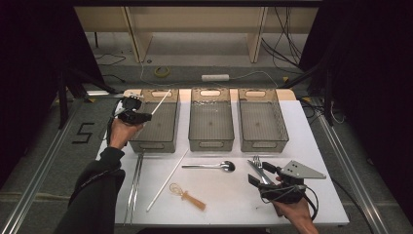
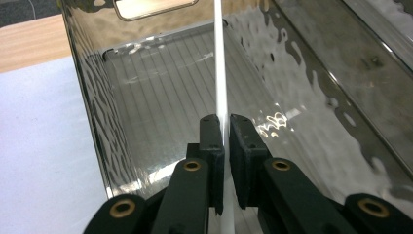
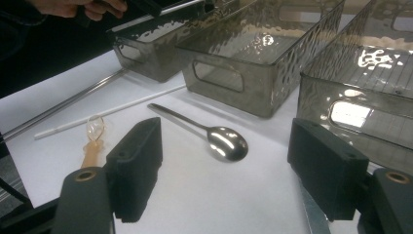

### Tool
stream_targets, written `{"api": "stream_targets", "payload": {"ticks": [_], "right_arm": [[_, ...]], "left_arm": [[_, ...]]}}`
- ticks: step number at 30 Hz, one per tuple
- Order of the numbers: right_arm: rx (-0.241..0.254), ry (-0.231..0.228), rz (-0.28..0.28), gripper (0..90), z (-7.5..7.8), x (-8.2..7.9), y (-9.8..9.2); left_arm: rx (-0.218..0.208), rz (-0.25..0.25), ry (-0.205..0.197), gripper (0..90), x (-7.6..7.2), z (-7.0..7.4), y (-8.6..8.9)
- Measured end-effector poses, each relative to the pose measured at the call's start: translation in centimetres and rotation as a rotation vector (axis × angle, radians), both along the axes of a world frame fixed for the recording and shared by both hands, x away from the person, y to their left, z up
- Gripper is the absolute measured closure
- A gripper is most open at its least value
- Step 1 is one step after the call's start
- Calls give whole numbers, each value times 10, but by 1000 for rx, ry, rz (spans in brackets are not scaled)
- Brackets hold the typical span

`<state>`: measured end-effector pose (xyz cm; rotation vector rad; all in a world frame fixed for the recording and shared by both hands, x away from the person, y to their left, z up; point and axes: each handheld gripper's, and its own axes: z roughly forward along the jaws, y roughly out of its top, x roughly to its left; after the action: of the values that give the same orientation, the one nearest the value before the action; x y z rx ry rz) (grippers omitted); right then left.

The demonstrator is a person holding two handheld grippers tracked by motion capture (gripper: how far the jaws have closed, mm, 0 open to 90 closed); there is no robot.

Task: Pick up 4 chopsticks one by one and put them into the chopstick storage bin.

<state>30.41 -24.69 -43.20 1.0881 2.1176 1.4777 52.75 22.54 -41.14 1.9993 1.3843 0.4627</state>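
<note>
Over the left bin, left gripper is clamped on a white chopstick, its far end angled over the bin. Step judged: depositing. Next move likely calls for lowering, then releasing. Right gripper rests near right, jaws apart, beside the fork.

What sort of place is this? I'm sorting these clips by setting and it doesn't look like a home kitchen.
Probably a lab or recording workspace, not a kitchen. A white table stands on a bare floor strewn with cables, and three identical smoked bins are lined up with cutlery such as a spoon laid out in front.
</note>
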Motion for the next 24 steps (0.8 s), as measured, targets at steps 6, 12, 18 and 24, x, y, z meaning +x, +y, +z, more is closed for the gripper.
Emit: {"api": "stream_targets", "payload": {"ticks": [6, 12, 18, 24], "right_arm": [[-2, 3, 0, 297, 0, 0, 0], [1, 4, -3, 297, 0, 0, -1], [-1, 4, -5, 297, -1, 1, 1], [-6, 1, 1, 296, 1, 0, 1]], "left_arm": [[-26, 32, -7, 738, -1, 1, 3], [-80, 7, 21, 553, -19, 11, 9], [-104, -24, 40, 390, -55, 18, -1], [-53, -54, 53, 306, -86, 16, -12]]}}
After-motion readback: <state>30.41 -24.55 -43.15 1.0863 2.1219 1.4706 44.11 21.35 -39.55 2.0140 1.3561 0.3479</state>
